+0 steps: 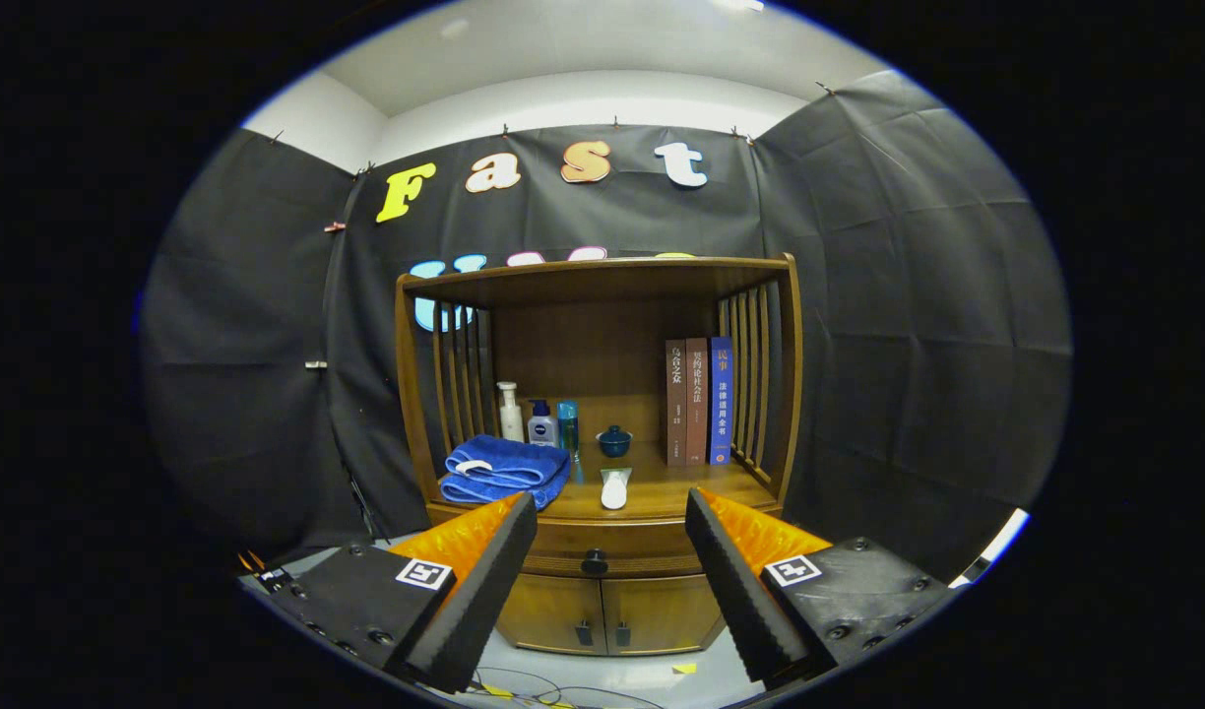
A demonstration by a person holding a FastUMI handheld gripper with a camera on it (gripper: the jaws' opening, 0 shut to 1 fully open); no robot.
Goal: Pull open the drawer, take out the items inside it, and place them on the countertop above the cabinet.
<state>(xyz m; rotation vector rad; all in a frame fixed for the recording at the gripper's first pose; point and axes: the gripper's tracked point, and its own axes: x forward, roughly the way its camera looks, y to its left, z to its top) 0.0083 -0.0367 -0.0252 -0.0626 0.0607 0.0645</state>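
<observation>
A wooden cabinet [602,414] stands ahead against the booth wall. Its drawer [602,547] is closed, with a dark round knob [595,563] in the middle of its front. The countertop [666,489] above the drawer carries a folded blue towel [505,470] on the left and a small white item [614,487] near the front edge. My gripper [610,517] is open, held well back from the cabinet. The knob sits beyond the fingers, in line with the gap between them. Nothing lies between the fingers.
At the back of the countertop stand three bottles [539,421], a small blue lidded cup [614,440] and three upright books [699,401]. Slatted wooden sides and a top shelf enclose that space. Two lower doors [607,612] sit under the drawer. Cables lie on the floor [534,684].
</observation>
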